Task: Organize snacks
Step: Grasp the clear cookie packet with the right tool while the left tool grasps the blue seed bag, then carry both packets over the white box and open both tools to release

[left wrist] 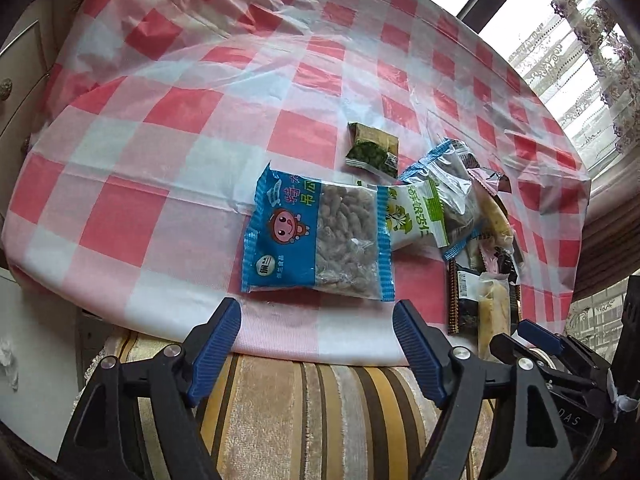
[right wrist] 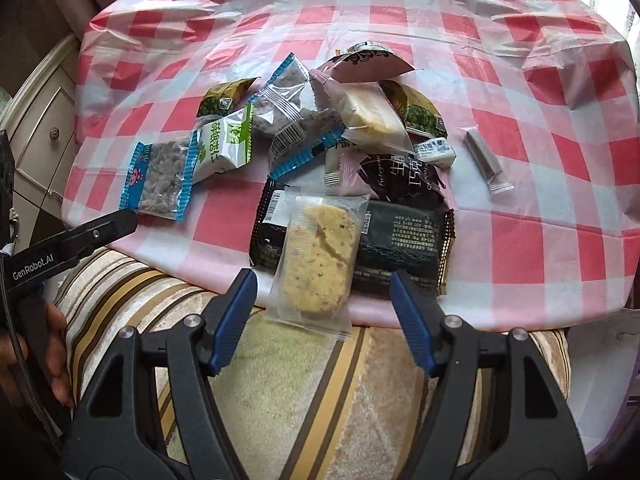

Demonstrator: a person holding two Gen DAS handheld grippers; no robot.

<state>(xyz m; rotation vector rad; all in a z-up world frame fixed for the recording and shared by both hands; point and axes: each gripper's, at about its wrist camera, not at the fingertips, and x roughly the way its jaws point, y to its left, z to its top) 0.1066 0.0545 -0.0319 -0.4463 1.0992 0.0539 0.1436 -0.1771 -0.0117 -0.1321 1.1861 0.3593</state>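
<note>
Left gripper (left wrist: 318, 334) jaws gape, empty | blue nut packet (left wrist: 316, 240) just ahead | right gripper (right wrist: 324, 312) jaws wide, clear-wrapped biscuit (right wrist: 316, 262) between, ungripped | risk: I nudge its overhang off the table (right wrist: 560, 248) edge.

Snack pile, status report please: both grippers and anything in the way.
Left gripper open, empty, facing blue nut packet. Right gripper open, empty, biscuit packet just ahead. Snacks still heaped, biscuit packet overlapping black packet.
</note>
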